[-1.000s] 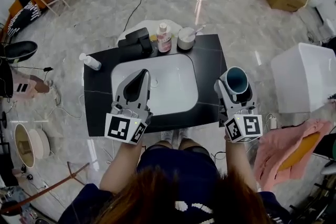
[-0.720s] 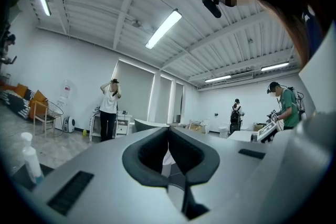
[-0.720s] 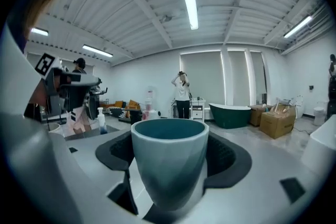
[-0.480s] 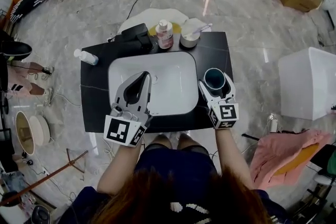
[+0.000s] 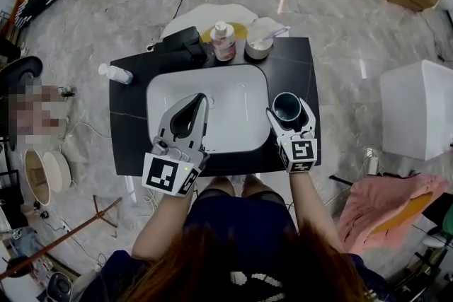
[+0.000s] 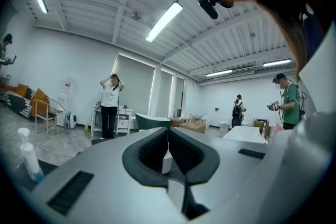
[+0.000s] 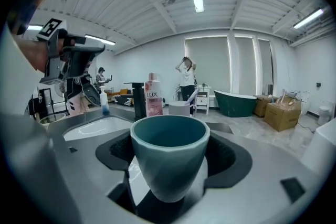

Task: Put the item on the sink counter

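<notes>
Cup (image 7: 169, 157): teal, upright, clamped between fingers of right gripper (image 5: 289, 111) | position: over right strip of dark table (image 5: 131, 138), just beside white basin (image 5: 233, 92); contact with table unclear | left gripper (image 6: 168, 134): fingers pressed together, nothing between them, above basin's near-left part | pink bottle (image 5: 223, 42): behind basin
</notes>
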The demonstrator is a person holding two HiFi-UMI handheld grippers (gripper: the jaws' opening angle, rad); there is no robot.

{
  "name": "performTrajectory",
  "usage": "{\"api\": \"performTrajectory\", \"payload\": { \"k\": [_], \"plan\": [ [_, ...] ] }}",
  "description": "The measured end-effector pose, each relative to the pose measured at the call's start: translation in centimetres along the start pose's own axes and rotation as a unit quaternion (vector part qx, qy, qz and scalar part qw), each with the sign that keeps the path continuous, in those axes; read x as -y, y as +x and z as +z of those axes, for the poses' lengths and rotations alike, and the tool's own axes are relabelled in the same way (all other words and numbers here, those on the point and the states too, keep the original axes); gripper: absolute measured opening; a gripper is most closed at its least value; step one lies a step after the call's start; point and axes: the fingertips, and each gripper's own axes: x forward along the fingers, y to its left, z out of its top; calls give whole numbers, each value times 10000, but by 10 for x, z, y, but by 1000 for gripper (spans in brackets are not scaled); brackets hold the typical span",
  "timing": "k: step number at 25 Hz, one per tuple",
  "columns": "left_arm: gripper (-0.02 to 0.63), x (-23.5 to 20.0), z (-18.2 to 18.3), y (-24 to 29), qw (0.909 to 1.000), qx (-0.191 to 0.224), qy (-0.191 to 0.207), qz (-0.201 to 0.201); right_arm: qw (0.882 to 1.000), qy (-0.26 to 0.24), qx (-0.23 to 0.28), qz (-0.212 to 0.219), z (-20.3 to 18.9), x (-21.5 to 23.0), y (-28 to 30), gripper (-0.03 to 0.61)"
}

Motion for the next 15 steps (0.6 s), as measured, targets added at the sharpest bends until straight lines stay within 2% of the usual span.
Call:
{"api": "performTrajectory", "payload": {
  "k": [6,9,15],
  "plan": [
    [20,2,1,0,10000,7,1,-34,9999,10,-97,40,-9,-3,-11,411],
    [20,4,2,-1,10000,20,4,-57,9999,54,-121,66,-11,-3,-15,435],
    [20,2,8,-2,9999,106,25,-77,9977,442,498,161,33,-4,-25,451]
  ]
}}
